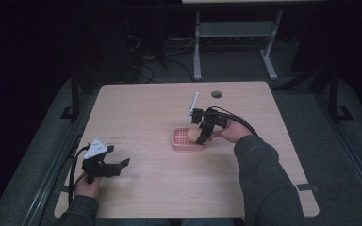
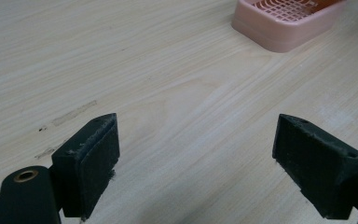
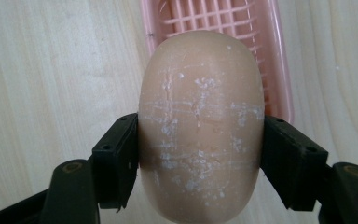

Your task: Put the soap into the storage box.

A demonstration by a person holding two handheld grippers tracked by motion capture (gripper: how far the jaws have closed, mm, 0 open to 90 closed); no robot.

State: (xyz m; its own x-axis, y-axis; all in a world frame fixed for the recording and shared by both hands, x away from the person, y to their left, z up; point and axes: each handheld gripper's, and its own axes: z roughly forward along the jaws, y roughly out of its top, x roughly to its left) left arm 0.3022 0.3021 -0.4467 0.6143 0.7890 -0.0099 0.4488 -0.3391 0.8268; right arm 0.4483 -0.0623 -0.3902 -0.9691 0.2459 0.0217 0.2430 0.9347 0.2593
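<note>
A tan oval bar of soap [image 3: 200, 130], scuffed with white marks, is clamped between the jaws of my right gripper [image 3: 200, 158]. It hangs just over the near end of a pink slotted soap dish [image 3: 270, 51]. From above, the right gripper [image 1: 202, 136] holds the soap [image 1: 194, 135] at the right end of the dish [image 1: 181, 140], near the table's middle. My left gripper [image 1: 115, 165] rests open near the front left of the table. Its jaws [image 2: 196, 163] stand wide apart over bare wood, with the dish [image 2: 284, 23] far ahead.
The light wooden table [image 1: 160, 188] has a round cable hole [image 1: 217, 94] at its back right. Beyond the table's far edge stand desk legs [image 1: 197, 52] and loose cables on a dark floor.
</note>
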